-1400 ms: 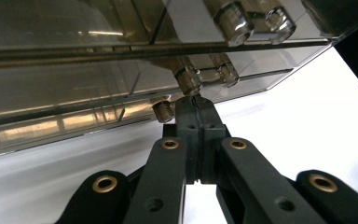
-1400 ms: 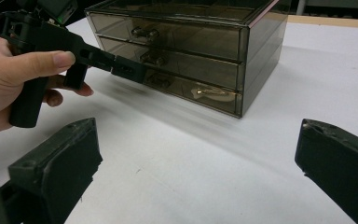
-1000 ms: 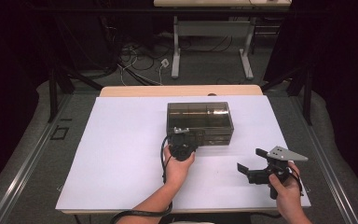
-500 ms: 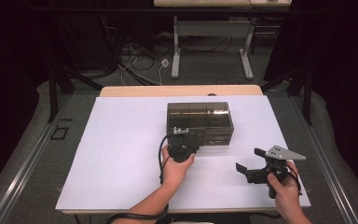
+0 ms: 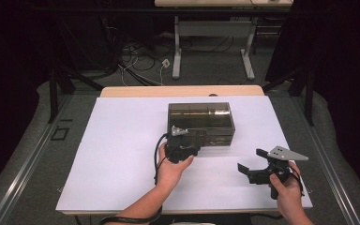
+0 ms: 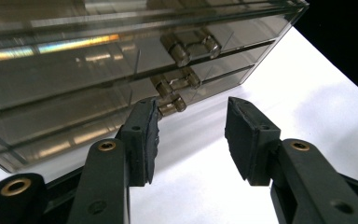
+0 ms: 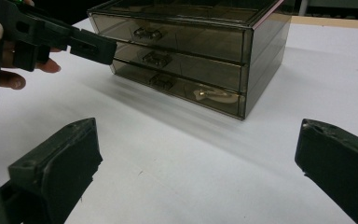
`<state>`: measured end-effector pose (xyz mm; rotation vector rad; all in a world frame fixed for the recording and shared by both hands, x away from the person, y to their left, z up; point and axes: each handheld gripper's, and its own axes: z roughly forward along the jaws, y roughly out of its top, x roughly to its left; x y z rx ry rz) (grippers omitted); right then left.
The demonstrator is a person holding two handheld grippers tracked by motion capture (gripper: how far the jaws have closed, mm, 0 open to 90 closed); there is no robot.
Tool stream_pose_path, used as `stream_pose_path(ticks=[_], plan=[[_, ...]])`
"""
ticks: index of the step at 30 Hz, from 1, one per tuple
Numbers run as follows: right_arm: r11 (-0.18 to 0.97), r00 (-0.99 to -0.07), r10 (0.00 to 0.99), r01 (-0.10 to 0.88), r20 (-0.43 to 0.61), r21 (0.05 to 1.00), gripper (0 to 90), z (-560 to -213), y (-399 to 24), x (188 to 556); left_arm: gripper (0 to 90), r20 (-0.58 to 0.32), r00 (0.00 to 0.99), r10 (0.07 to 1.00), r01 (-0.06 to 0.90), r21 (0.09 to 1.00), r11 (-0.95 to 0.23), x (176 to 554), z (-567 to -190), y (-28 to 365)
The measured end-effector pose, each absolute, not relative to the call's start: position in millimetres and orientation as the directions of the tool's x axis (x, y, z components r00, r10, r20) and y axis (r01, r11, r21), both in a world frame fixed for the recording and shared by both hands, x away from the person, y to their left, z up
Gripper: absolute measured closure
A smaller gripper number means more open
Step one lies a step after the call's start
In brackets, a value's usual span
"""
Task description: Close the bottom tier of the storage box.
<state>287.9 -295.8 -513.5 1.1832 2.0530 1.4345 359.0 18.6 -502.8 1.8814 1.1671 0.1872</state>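
A: Where is the drawer box?

B: The smoky clear drawer box [image 5: 201, 123] sits on the white table [image 5: 122, 154], a little beyond the middle, three drawers stacked with their fronts toward the person. In the right gripper view something pale lies inside the bottom drawer [image 7: 182, 91], too dim to name

A: And the left gripper?

B: The left gripper [image 6: 191, 135] is right at the box's front, low down near the left end. Its jaws have just been opening and now stand partly apart with nothing between them. In the left gripper view the bottom drawer's handle [image 6: 170, 105] is just beyond the tips, beside the left jaw; I cannot tell whether it touches

A: The right gripper?

B: The right gripper [image 5: 254, 165] is held over the near right part of the table, well apart from the box, pointed toward it. Its jaws stand wide apart with only bare table between them
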Motion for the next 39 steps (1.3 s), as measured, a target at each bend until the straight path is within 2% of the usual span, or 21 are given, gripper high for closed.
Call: stream_pose_path(ticks=[6,18,25,32,39], plan=[[0.118,-0.577,0.799,0.424,0.168,0.898,0.0,-513.5,-295.9,288.0,48.6,-0.294,0.577,0.762,0.629,0.755,-0.185,356.1,-493.4,24.5],[0.125,-0.566,0.81,0.425,0.155,0.896,0.0,-513.3,-295.5,289.1,14.8,-0.251,0.631,0.734,0.559,0.803,-0.206,348.6,-478.0,47.7],[0.121,-0.567,0.808,0.427,0.161,0.896,0.0,-513.2,-294.7,286.7,0.5,-0.234,0.654,0.719,0.509,0.84,-0.189,339.3,-470.2,67.7],[0.131,-0.576,0.803,0.417,0.151,0.899,0.0,-512.2,-294.3,283.0,0.1,-0.191,0.679,0.709,0.455,0.867,-0.203,327.5,-463.7,90.7],[0.121,-0.566,0.809,0.418,0.154,0.9,0.0,-511.9,-297.9,280.3,0.1,-0.19,0.678,0.71,0.444,0.876,-0.19,318.7,-459.3,118.1]])
